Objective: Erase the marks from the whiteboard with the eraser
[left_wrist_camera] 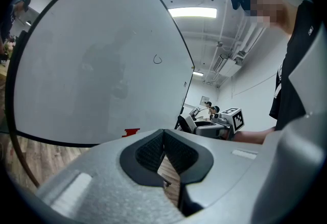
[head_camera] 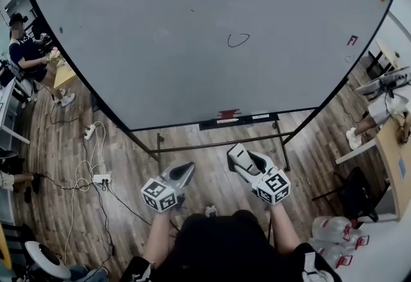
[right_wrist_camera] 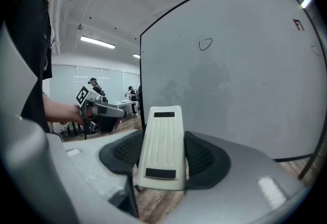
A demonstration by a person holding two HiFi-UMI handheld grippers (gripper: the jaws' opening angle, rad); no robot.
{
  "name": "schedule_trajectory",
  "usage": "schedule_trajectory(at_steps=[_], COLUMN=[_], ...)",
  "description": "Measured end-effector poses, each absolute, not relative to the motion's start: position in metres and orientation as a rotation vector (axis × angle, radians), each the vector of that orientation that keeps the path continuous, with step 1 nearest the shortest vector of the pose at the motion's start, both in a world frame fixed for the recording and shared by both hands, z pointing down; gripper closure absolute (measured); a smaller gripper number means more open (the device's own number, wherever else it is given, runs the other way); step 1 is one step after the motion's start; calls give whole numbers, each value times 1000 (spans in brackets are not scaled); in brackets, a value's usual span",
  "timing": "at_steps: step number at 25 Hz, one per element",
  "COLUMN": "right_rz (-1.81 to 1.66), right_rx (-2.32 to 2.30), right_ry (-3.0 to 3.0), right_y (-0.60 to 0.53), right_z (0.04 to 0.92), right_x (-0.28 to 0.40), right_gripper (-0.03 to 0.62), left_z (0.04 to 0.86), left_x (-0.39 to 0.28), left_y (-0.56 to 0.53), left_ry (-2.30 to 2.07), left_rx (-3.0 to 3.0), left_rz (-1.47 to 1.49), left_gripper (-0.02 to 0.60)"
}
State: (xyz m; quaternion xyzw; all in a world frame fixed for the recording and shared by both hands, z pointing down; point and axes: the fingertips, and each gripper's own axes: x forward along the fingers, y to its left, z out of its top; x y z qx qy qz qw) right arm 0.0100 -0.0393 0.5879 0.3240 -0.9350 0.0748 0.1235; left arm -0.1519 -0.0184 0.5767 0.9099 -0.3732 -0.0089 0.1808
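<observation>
We see the whiteboard (head_camera: 192, 36) as a smooth, pale sheet with a faint sheen (soft reflections show on it in both gripper views), and the floor (head_camera: 128, 165) below it as wood-look planks with a dull, streaky grain. The eraser (right_wrist_camera: 162, 131) looks to us like cream plastic, matt and finely ribbed along its back, with two dark matt insets. The left tongs (left_wrist_camera: 163, 141) and right tongs (right_wrist_camera: 162, 154) have smooth, matt grey plastic shells, and their pads (left_wrist_camera: 145, 154) look like black, finely dimpled rubber.
</observation>
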Motion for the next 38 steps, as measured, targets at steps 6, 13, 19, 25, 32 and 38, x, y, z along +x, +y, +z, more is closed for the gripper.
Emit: schedule_trajectory(at_steps=[6,13,19,25,32,38], right_rz=[191,104,84,73,-106,-305], right_rx=[947,945,909,905,864,821], right_ry=[-2713,-2733,-2765,-2820,-2830,-2862], right_y=[-54,-86,-124,-165,-207,-237], right_z=[586,564,553,531,487,446], right_x=[10,16,23,38,58,58], right_gripper=[338,338,338,338,338,338], left_z=[578,579,575,560,551,548], left_x=[-163,-172,-178,-156,-122,-113], left_y=[-21,-20,-46,-86,-132,-158], left_ry=[-1084,-1153,-1239,-1247,-1247,-1307], left_rx=[2554,2519,2474,2492,2518,2491], left_rz=[-39,-34,-43,-25,-5,-4], left_gripper=[571,571,571,571,571,571])
